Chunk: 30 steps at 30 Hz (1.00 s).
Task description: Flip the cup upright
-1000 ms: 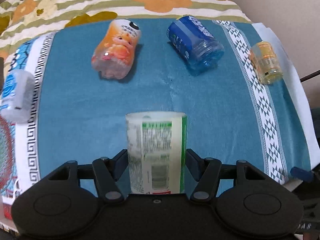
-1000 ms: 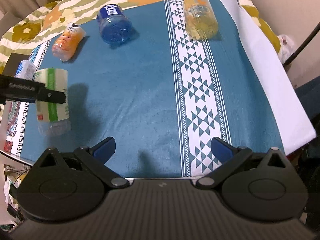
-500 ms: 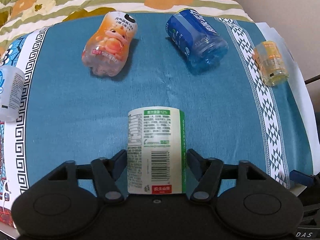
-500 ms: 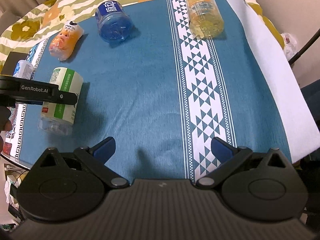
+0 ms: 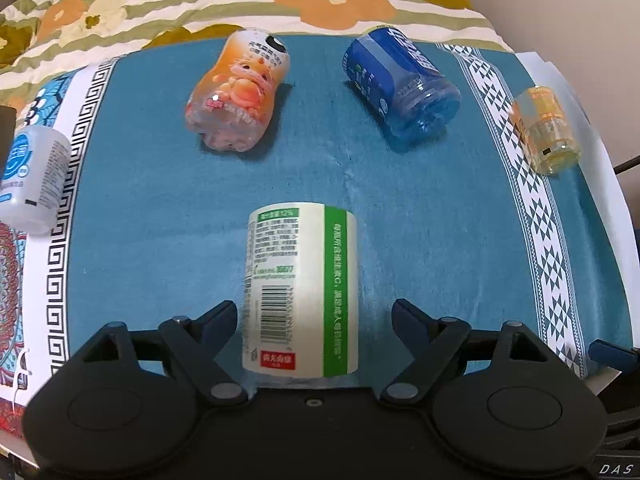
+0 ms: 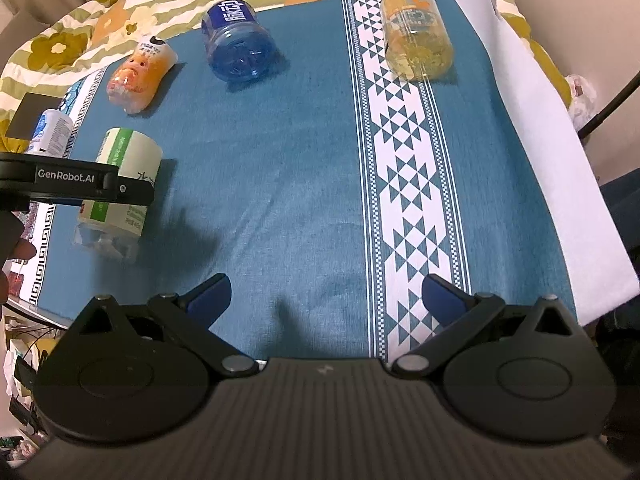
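Note:
A white-and-green labelled cup (image 5: pixel 300 292) lies on its side on the blue cloth, between the fingers of my left gripper (image 5: pixel 314 316). The left jaws are open and stand apart from the cup on both sides. In the right wrist view the same cup (image 6: pixel 120 188) lies at the left under the left gripper's black body (image 6: pixel 76 186). My right gripper (image 6: pixel 326 296) is open and empty above the cloth's near edge.
Other cups lie on their sides: an orange cartoon one (image 5: pixel 240 92), a blue one (image 5: pixel 400 84), a yellow one (image 5: pixel 546 128) on the patterned stripe, a white-blue one (image 5: pixel 32 176) at the left. The flowered bedding (image 5: pixel 240 4) lies behind.
The left gripper's jaws have opened off the white-and-green cup, which has come down to lie on the cloth. The right gripper has stayed open and barely moved.

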Motion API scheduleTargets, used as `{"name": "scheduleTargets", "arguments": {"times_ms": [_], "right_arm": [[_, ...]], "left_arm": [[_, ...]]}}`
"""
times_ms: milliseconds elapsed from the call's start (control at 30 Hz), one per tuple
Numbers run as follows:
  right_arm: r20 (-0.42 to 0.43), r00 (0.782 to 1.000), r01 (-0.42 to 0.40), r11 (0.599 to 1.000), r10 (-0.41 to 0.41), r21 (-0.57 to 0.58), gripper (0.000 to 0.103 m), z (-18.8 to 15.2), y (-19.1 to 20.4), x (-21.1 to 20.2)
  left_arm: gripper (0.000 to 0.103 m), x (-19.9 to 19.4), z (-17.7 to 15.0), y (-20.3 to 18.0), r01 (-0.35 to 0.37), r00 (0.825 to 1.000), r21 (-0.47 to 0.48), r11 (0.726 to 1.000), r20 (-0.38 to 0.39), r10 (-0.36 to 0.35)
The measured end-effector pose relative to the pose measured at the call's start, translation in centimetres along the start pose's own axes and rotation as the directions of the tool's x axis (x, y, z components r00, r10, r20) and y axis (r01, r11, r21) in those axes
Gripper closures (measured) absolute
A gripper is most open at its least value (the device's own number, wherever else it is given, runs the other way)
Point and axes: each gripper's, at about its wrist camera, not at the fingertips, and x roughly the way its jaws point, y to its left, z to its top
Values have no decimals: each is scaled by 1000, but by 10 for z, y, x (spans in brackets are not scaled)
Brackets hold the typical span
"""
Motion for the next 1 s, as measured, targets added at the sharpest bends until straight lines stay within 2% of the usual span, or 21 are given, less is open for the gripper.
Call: {"name": "scheduleTargets", "arguments": {"times_ms": [100,167,233,433,533,667,800,1000], "right_arm": [[5,1000,-5,1000,5,-11,0,1,1,-5],[13,1000,-13,1000,13,-27,0,4,4,-10],[18,1000,-19,999,20,-44,0,8,9,-17],[61,997,-34,995,40,-97,0,29,36,-42],[42,996,-70,992,75,-105,0,45,54,-44],[-3,989,-150,986,150,-76,0,68,79,-33],[-62,976,-210,978,208,-17,0,91,104,-10],[-125,968,-210,975,218,79,0,118,129,35]], "left_arm": [[14,-12,-5,3,-16,1000,-13,1000,20,16],[3,-23,-11,5,-28,999,-24,999,43,29],[0,-36,-18,10,-39,997,-41,998,71,42],[0,-68,-46,34,-67,989,-74,995,129,76],[0,-82,-59,46,-69,984,-69,995,160,79],[0,-92,-72,66,-117,971,-52,992,202,125],[0,-95,-80,95,-100,972,-79,992,208,114],[0,-86,-89,132,-68,979,-128,989,185,91]]}}
